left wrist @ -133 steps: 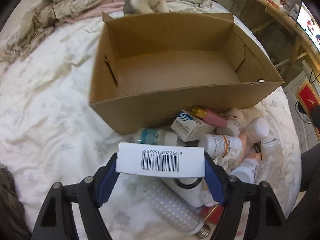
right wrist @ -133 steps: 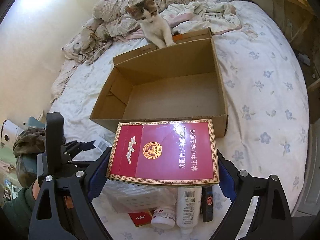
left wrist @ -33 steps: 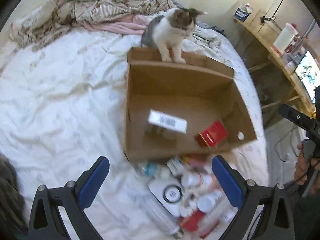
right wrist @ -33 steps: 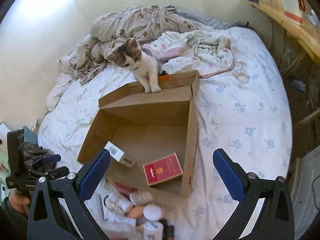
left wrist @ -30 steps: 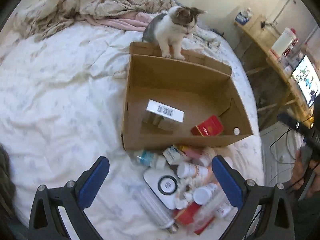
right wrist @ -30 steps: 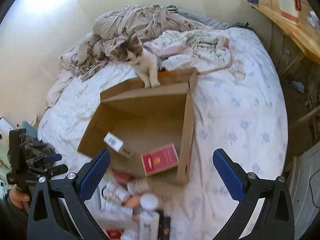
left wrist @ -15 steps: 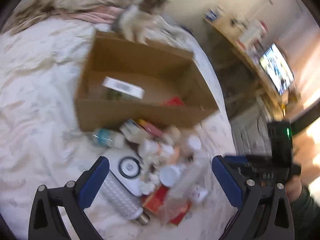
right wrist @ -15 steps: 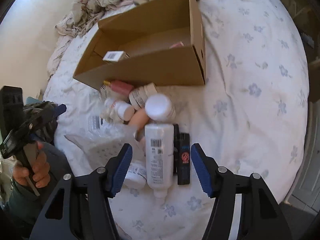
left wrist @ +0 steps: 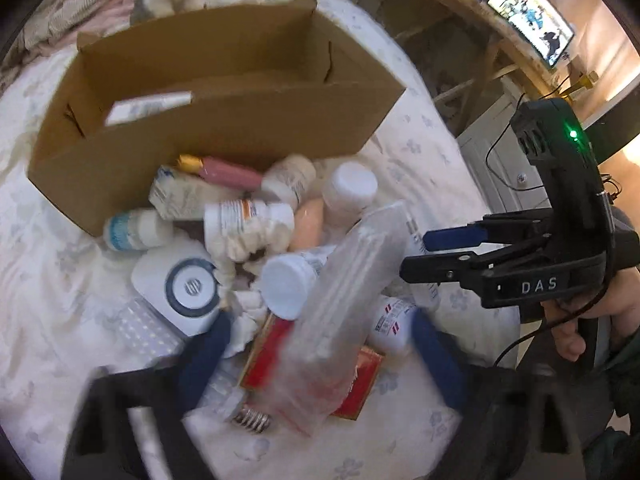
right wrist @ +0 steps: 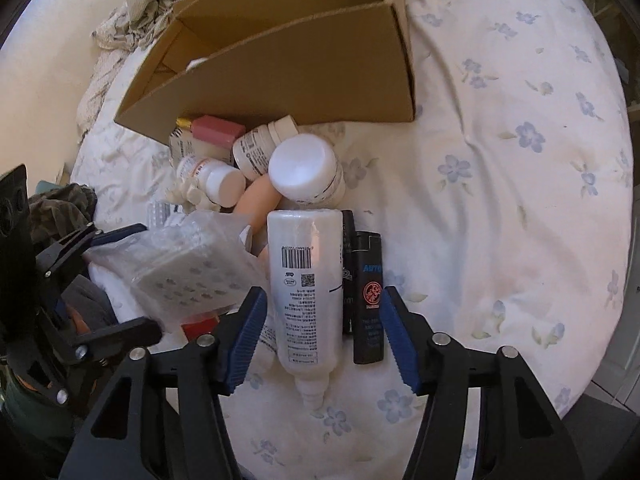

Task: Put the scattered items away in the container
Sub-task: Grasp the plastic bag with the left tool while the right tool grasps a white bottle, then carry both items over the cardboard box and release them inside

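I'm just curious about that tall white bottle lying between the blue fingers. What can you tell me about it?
The white bottle looks like glossy plastic and lies flat on the flowered bedsheet, nozzle toward the camera, base toward the cardboard box. Its label shows a barcode, a QR code and small print. A black lighter lies alongside, with a slim dark item between them. The right gripper straddles it, fingers open, not yet touching.

Floral bedsheet [right wrist: 500, 160], wooden desk [left wrist: 480, 20], lit monitor [left wrist: 530, 16].
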{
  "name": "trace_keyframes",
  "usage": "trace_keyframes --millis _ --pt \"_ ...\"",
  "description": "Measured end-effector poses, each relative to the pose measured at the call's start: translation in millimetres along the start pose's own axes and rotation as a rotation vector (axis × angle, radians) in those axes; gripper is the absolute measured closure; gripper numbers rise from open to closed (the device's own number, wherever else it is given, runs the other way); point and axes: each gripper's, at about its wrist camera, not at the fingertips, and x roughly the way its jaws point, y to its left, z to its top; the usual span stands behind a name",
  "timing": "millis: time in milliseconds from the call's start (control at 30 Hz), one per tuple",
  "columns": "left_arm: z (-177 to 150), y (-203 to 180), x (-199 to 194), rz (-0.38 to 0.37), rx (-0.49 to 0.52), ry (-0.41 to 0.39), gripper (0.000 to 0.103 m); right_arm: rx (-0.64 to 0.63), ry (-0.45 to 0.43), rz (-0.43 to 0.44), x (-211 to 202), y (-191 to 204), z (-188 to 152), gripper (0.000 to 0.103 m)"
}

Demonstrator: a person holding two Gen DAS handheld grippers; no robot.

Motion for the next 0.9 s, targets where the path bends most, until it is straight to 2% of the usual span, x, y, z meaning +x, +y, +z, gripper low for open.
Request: trace_keyframes --millis 67,100,300,467,700,800,900 --pt "0 5 10 -0.044 -0.042 0.055 0.071 -0.004 0.014 -0.01 9 1 2 0.041" --pt "0 6 10 -0.069 -0.048 0.057 0.074 -0.016 0.014 -0.03 13 2 3 0.041" --pt "-3 -3 -9 -0.101 -0.004 -0.004 0.087 -0.047 -0.006 -0.04 12 6 1 0.049" --pt "-4 9 -34 -0.091 -0.06 -0.106 0.087 -0.053 -0.071 -0.024 -7 7 0 0.05" --pt "-5 32 -80 -0.098 -0.165 -0.305 0.087 -0.022 -0.174 0.057 -44 5 0 0.051" --pt "-4 36 -91 -0.083 -0.181 -0.372 0.087 -0.01 -0.243 0.101 -60 -1 1 0.061" --pt "-7 43 -104 -0.08 -0.201 -0.397 0.087 -0.022 -0.288 0.086 -64 8 9 0.061"
